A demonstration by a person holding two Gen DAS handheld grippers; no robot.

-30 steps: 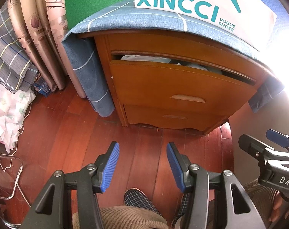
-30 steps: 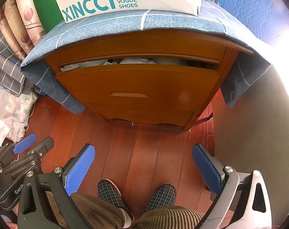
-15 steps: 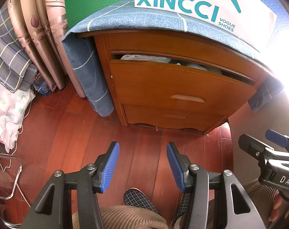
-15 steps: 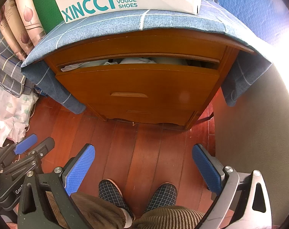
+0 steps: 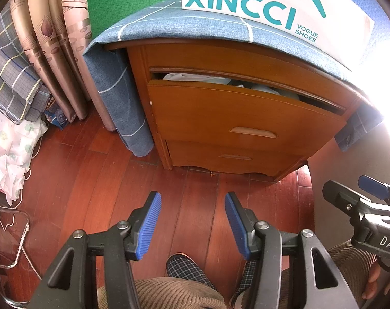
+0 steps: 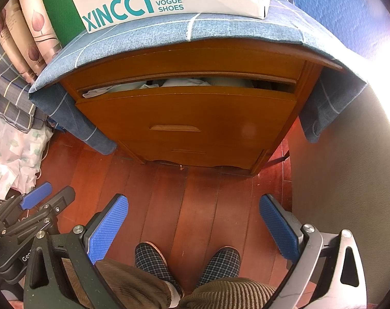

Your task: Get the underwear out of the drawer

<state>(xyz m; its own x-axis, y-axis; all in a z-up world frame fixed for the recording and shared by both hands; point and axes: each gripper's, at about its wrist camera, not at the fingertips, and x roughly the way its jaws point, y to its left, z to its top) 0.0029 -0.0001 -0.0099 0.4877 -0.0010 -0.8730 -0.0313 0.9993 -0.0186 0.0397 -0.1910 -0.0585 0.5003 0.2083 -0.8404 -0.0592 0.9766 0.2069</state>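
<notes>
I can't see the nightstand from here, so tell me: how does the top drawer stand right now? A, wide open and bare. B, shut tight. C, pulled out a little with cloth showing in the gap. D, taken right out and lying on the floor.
C: the top drawer sits slightly out from the nightstand, and pale folded cloth shows in the narrow gap above its front.

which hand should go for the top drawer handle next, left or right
Right, probably, though it is close. In the right wrist view the top drawer handle sits nearly centred above the open right tongs. In the left wrist view it lies off to the right of the open left tongs.
</notes>
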